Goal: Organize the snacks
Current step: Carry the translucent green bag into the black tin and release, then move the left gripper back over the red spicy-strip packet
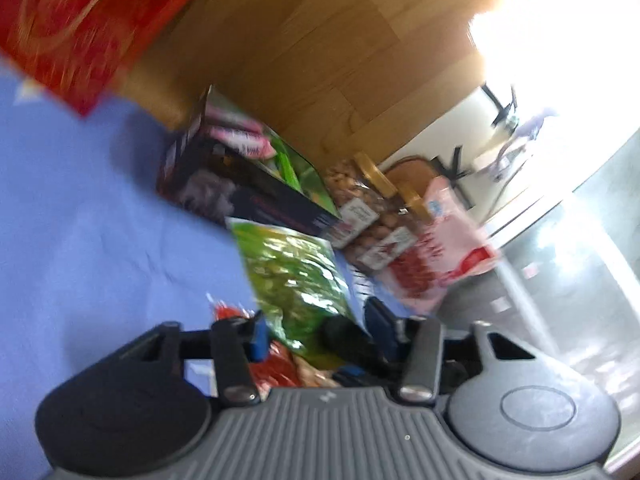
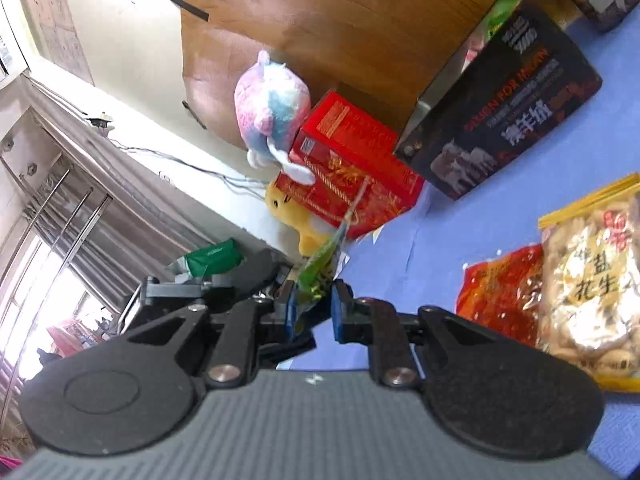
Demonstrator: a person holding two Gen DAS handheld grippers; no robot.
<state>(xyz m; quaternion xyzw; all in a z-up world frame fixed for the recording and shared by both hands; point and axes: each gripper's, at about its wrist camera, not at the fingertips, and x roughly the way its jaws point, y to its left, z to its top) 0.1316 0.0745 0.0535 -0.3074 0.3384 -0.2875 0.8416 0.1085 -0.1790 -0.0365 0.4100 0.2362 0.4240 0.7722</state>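
Observation:
A green snack bag [image 1: 296,268] hangs above the blue cloth. In the blurred left wrist view it sits between my left gripper's [image 1: 320,332] blue pads, which stand wide apart around its lower end. The right gripper's dark finger shows there beside it. In the right wrist view my right gripper [image 2: 314,308] is closed on the edge of the same green bag [image 2: 320,268], seen edge-on. A red snack bag [image 2: 500,292] and a yellow-trimmed peanut bag [image 2: 588,288] lie on the cloth to the right.
A black box [image 2: 508,116] and a red box [image 2: 352,164] stand against the wooden headboard [image 2: 360,20]. Two nut jars with gold lids [image 1: 360,192] and a pink bag [image 1: 436,248] sit beyond the black box [image 1: 240,176]. Plush toys [image 2: 272,104] lean by the red box.

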